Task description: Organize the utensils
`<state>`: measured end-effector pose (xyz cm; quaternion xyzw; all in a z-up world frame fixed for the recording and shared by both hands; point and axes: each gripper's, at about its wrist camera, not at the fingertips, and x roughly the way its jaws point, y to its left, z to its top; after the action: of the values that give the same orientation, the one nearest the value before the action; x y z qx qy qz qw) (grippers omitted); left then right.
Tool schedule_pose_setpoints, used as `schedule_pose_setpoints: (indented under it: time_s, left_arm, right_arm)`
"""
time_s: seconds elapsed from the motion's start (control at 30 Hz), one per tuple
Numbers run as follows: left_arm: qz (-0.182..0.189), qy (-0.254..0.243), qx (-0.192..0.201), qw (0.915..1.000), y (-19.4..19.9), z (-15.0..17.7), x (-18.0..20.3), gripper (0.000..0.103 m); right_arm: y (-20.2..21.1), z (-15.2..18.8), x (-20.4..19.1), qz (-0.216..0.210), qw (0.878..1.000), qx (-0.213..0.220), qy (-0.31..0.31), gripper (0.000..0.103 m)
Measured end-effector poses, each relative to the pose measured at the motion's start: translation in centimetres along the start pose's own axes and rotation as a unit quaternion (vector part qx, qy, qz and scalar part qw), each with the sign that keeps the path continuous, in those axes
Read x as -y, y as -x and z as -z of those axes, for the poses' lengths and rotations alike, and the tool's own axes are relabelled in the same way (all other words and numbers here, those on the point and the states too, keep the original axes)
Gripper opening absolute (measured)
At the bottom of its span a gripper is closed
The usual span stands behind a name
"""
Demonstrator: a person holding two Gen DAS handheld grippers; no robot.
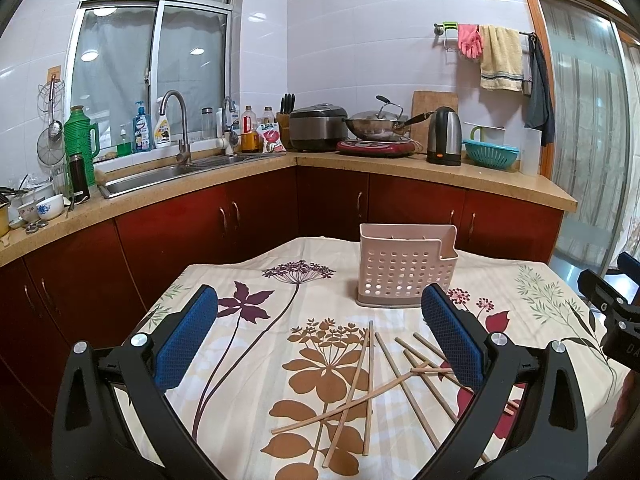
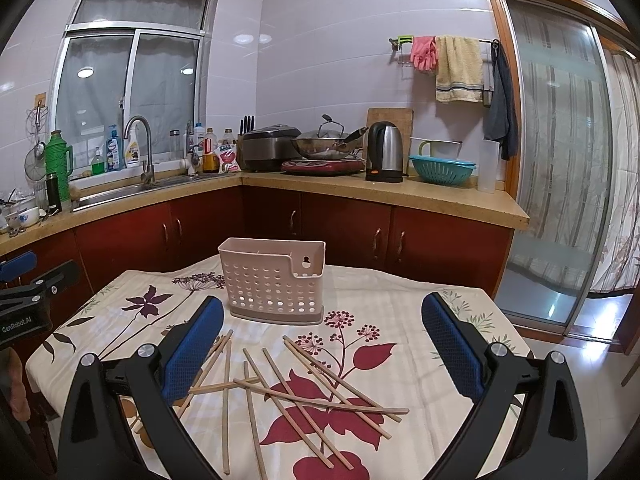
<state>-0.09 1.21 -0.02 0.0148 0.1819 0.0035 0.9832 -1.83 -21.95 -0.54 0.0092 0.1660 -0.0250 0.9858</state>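
Observation:
Several wooden chopsticks [image 1: 370, 384] lie scattered and crossed on the floral tablecloth; they also show in the right wrist view [image 2: 296, 388]. A pink perforated utensil holder [image 1: 404, 266] stands upright behind them, empty as far as I can see, also in the right wrist view [image 2: 276, 280]. My left gripper [image 1: 320, 336] is open and empty, above the near part of the table, left of the chopsticks. My right gripper [image 2: 322, 344] is open and empty, above the chopsticks. The right gripper's body shows at the left view's right edge [image 1: 612, 304].
The table [image 2: 400, 292] has a floral cloth and drops off at its far and right edges. Red cabinets and a counter with sink [image 1: 160, 176], rice cooker, wok, kettle [image 1: 444, 136] and teal colander stand behind. A glass sliding door [image 2: 560, 160] is on the right.

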Motion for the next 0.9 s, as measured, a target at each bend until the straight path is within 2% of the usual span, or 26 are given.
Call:
schedule_pose_setpoints:
  time_s: [0.9]
  left_arm:
    - [0.0, 0.0, 0.0, 1.0, -0.09, 0.32, -0.13, 0.099]
  right_arm:
    - [0.0, 0.09, -0.13, 0.0, 1.0, 0.0, 0.0, 0.097]
